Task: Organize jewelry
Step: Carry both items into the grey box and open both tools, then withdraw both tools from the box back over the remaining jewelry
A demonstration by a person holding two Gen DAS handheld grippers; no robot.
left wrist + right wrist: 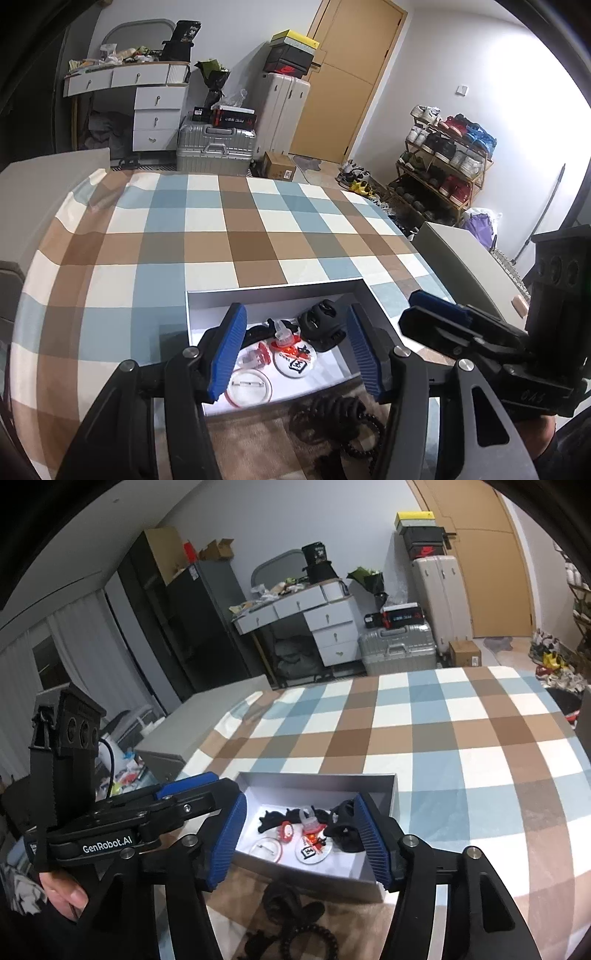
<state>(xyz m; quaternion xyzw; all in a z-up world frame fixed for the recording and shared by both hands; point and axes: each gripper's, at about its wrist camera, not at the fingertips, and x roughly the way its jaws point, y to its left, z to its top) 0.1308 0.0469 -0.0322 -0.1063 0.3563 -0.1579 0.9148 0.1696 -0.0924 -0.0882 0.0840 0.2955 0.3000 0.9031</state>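
A shallow white box point(273, 291) point(384, 786) sits on the checked bedspread. It holds a black hair claw point(321, 325) point(345, 836), round pin badges point(293, 363) point(312, 853), a red clip point(258, 356) point(287, 830) and small black pieces. A heap of black bead bracelets point(332, 421) point(295, 919) lies on the cloth in front of the box. My left gripper point(295, 347) is open and empty above the box. My right gripper point(299, 834) is open and empty, also above the box. Each gripper shows from the side in the other's view.
The checked bedspread point(236, 229) point(443, 731) stretches away behind the box. A white cabinet point(465, 266) stands at the bed's right side and a grey one point(207, 720) at its left. Suitcases, a dresser and a shoe rack point(443, 166) stand beyond the bed.
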